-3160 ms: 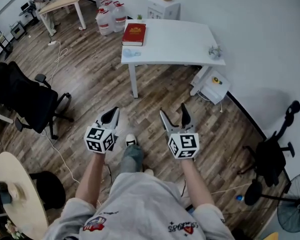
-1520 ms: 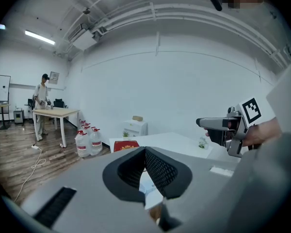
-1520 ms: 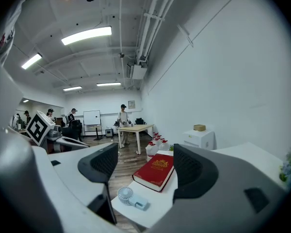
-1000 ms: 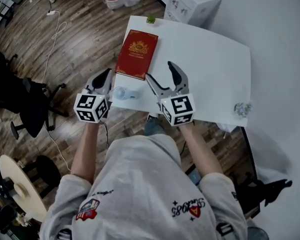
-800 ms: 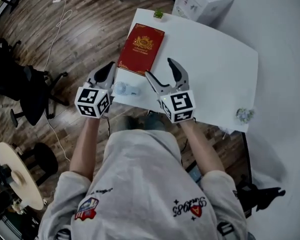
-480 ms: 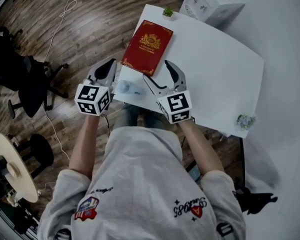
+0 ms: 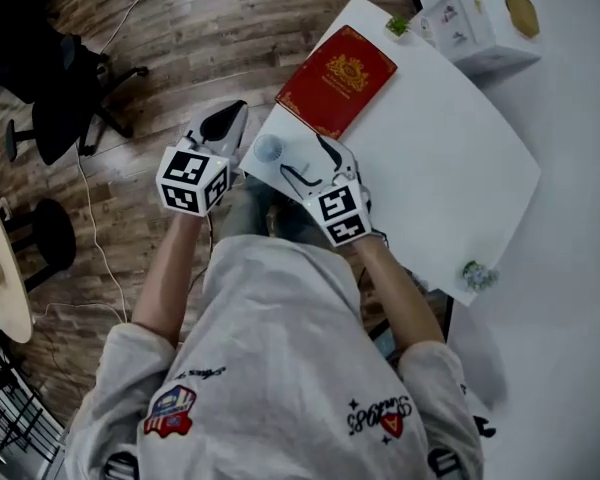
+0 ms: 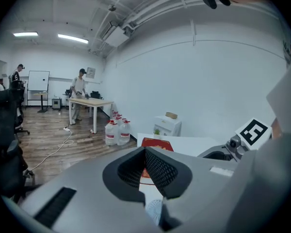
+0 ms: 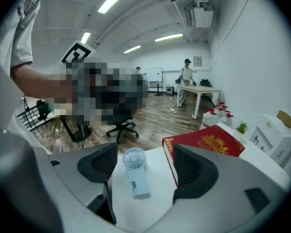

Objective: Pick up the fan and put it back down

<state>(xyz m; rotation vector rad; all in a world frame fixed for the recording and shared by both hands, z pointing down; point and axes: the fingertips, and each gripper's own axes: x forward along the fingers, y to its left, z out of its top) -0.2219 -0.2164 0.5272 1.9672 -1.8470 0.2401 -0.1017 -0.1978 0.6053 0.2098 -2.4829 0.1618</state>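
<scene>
Right gripper view: fan (image 9: 134, 177) lies between spread jaws of the right tool (image 9: 145, 169).

A red book (image 7: 337, 80) lies on the white table (image 7: 460, 168), a small plant (image 7: 397, 26), perhaps potted, near its far corner.

You have no legible text here. The red book (image 7: 336, 80) on the counter's (image 7: 450, 158) left edge bears only a gold emblem. Your shirt prints (image 7: 378, 420) are too blurred to read.
</scene>
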